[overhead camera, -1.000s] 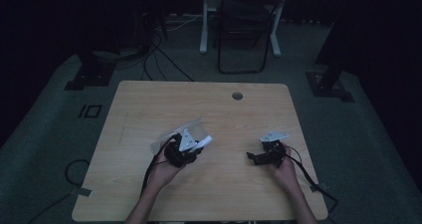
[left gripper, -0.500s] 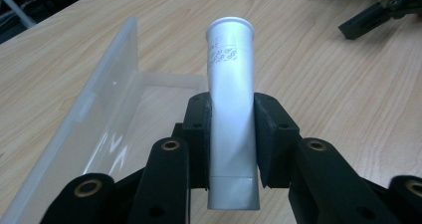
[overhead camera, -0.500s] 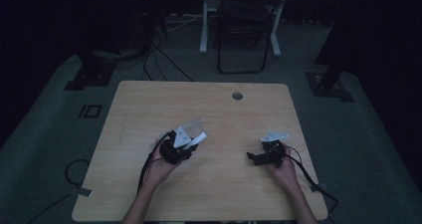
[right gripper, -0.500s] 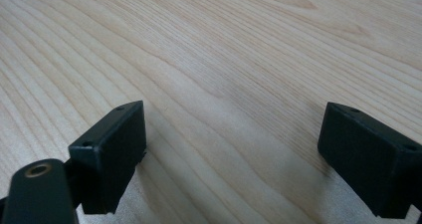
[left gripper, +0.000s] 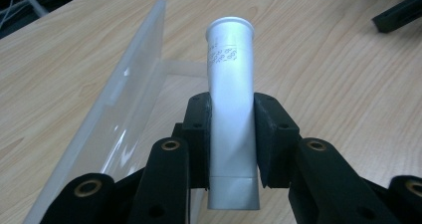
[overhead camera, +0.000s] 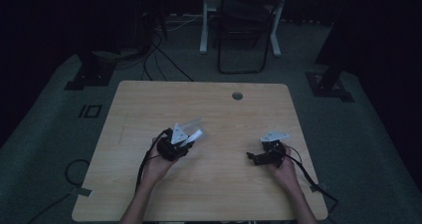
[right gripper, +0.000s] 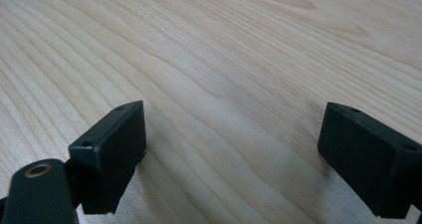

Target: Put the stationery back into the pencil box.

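A silver tube (left gripper: 231, 109), now drawn slightly nearer the person beside a clear plastic strip (left gripper: 119, 109), is held clamped in the left hand-held gripper (left gripper: 231, 139), while the right hand-held gripper (right gripper: 234, 149) is kept wide open above the bare counter (overhead camera: 224, 109).

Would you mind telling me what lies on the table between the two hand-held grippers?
Bare wooden table in the high view; the left hand-held gripper holds a silver tube, the right hand-held gripper is open.

Dim lab or test room; bare light wooden table (overhead camera: 209, 114) on grey carpeted floor (overhead camera: 45, 129); black cables (overhead camera: 164, 59); black metal folding chair (overhead camera: 244, 30); black stand bases (overhead camera: 92, 74).
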`<state>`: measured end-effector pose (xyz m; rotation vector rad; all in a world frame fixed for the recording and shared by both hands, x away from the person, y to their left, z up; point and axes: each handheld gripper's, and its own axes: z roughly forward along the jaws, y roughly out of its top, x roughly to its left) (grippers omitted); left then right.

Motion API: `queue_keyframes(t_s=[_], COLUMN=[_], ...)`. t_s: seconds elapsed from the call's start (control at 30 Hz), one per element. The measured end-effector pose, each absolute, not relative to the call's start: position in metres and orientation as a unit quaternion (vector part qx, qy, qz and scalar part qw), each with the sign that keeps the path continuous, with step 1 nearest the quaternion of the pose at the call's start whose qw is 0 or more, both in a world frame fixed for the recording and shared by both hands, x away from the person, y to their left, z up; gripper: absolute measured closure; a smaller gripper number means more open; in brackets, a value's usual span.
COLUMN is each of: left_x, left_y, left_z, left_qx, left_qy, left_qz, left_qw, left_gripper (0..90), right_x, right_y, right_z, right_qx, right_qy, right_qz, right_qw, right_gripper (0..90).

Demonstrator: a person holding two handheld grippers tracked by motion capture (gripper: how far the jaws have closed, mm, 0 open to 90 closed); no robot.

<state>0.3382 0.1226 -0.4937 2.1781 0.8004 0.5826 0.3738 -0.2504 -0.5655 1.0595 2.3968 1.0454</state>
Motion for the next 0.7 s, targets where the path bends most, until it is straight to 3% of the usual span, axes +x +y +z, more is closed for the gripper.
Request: queue_keyframes(t_s=[0.7], left_x=[0.351], left_y=[0.133], left_z=[-0.499], left_qx=[0.845], left_qy=[0.33], left_qz=[0.229], left_qw=[0.353], left_gripper=[70.5], right_x=[0.374], right_y=[-0.25], right_z=[-0.566], right_qx=[0.371], right_qy=[0.839], right_qz=[0.366], right_qw=[0.159], right_gripper=[11.6])
